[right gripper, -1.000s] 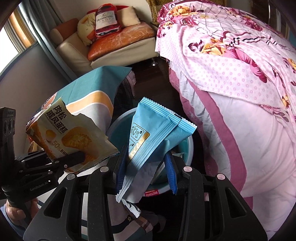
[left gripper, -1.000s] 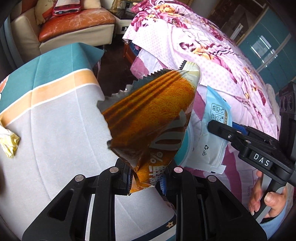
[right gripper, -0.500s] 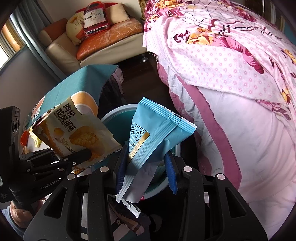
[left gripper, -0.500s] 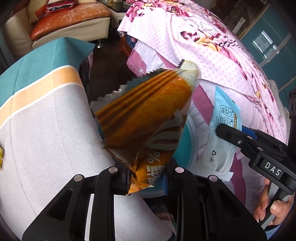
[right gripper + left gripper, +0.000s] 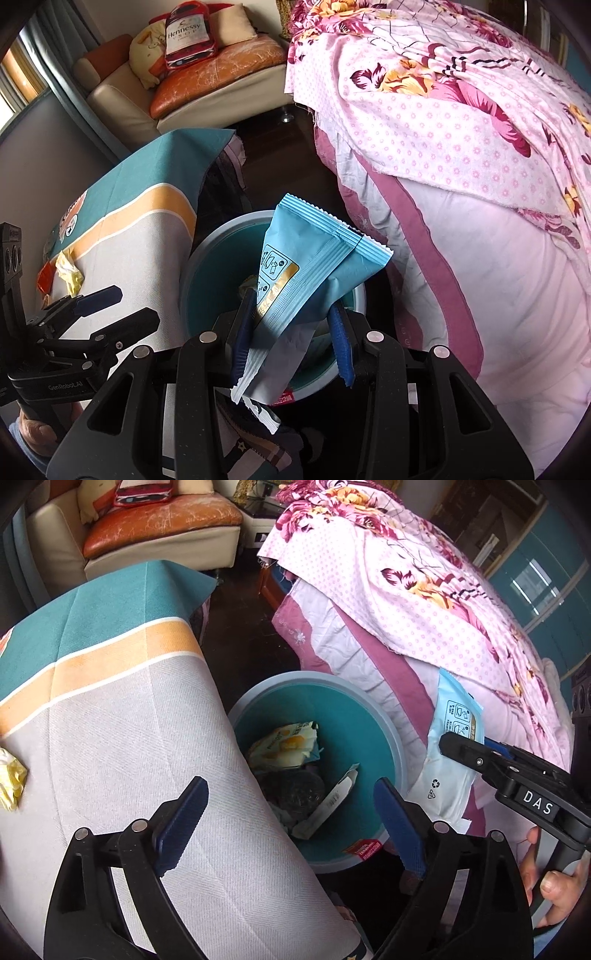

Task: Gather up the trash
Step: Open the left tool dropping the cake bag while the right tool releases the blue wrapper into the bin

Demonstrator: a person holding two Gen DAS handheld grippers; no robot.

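A teal bin (image 5: pixel 354 716) with a grey rim stands on the floor between the table and the bed. The orange-yellow snack wrapper (image 5: pixel 284 744) lies inside it with other trash. My left gripper (image 5: pixel 291 812) is open and empty above the bin's near edge; it also shows in the right wrist view (image 5: pixel 114 306). My right gripper (image 5: pixel 291 325) is shut on a light blue packet (image 5: pixel 310 258) and holds it above the bin (image 5: pixel 199 266). The packet also shows in the left wrist view (image 5: pixel 450 753), right of the bin.
A table with a white, orange and teal cloth (image 5: pixel 110 709) stands left of the bin. A crumpled yellow wrapper (image 5: pixel 11 782) lies on it near the left edge. A bed with a pink floral cover (image 5: pixel 424 602) is at the right. A sofa (image 5: pixel 159 528) stands behind.
My left gripper has opened and the orange snack wrapper has dropped into the bin. My right gripper has kept hold of the blue packet and moved closer over the bin.
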